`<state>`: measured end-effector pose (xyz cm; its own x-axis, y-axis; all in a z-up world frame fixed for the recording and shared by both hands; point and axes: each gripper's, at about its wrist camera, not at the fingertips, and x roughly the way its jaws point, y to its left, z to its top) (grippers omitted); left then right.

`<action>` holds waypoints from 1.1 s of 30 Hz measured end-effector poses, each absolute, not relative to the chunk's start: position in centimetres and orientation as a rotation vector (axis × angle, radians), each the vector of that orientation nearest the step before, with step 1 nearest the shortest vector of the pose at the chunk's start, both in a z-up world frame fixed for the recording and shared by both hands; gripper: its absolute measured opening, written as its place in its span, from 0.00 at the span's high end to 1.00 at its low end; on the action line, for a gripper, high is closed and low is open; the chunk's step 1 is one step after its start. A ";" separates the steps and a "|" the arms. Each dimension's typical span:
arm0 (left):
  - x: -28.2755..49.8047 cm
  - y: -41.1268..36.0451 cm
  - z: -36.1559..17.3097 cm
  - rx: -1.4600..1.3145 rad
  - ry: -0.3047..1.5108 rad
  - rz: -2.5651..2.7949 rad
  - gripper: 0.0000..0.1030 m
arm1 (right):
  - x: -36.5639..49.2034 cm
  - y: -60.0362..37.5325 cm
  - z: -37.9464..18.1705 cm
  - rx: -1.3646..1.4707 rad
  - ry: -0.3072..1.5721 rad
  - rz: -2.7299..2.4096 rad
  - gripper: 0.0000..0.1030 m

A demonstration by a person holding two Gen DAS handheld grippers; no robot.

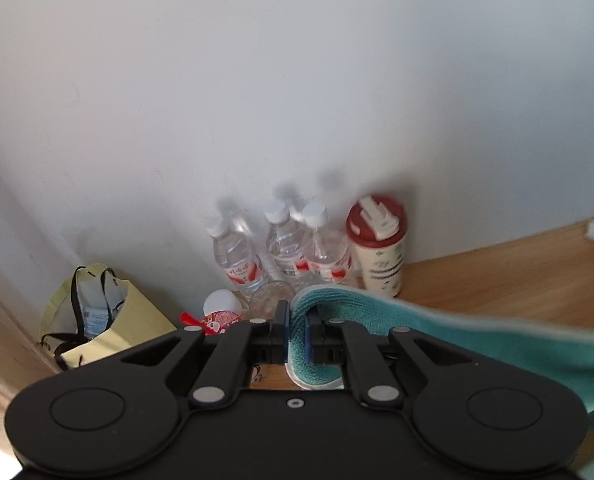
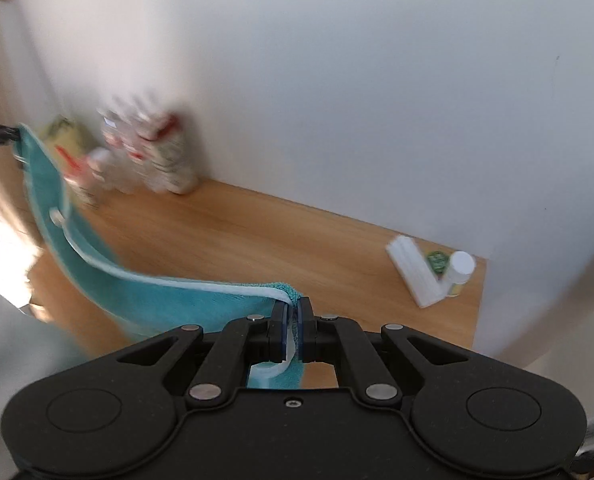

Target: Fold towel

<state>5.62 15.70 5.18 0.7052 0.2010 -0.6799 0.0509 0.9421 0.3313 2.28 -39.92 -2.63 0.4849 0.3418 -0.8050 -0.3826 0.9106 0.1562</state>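
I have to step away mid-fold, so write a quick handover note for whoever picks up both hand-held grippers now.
Left hand-held gripper: shut on one end of the teal towel, near the water bottles and the red-lidded cup.
Right hand-held gripper: shut on the towel's white-trimmed edge at the other end.
Towel: lifted above the wooden table, sagging between the two grips.
Done: both ends gripped and raised.
Left: no fold is visible yet; bring the ends together, lay it down, then release.

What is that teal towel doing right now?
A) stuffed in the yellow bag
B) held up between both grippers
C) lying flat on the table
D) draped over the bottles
B: the left gripper and right gripper each pinch an edge of the towel, which hangs between them above the table.
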 end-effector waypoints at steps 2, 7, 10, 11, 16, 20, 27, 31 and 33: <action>7.3 15.8 2.5 0.352 0.799 0.082 0.94 | 5.6 -39.3 -7.0 -0.106 1.039 0.412 0.96; 11.4 16.2 -5.2 0.380 0.835 0.100 0.94 | 11.7 -37.9 -13.9 -0.139 1.108 0.331 0.96; 13.2 16.5 -9.0 0.409 0.849 0.129 0.93 | 14.5 -36.8 -16.5 -0.159 1.114 0.275 0.95; 13.6 16.5 -9.7 0.414 0.849 0.134 0.93 | 15.0 -36.7 -16.9 -0.168 1.113 0.270 0.95; 15.8 17.6 -12.9 0.378 0.870 0.169 0.81 | 17.6 -36.0 -20.0 -0.207 1.140 0.179 0.94; 15.8 17.9 -13.2 0.398 0.849 0.176 0.50 | 17.8 -35.6 -21.1 -0.233 1.132 0.140 0.88; 14.3 19.4 -11.8 0.370 0.861 0.178 0.37 | 15.8 -36.1 -18.9 -0.224 1.077 0.120 0.72; 11.6 21.1 -11.4 0.355 0.880 0.179 0.33 | 12.1 -37.3 -16.6 -0.152 1.039 0.121 0.67; 10.3 21.8 -11.8 0.351 0.908 0.183 0.32 | 9.8 -37.7 -16.2 -0.122 1.047 0.121 0.67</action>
<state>10.30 21.81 -11.78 0.6051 0.3016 -0.7368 -0.0082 0.9278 0.3731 9.80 -37.67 -16.24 0.4945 0.0413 -0.8682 -0.1576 0.9866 -0.0428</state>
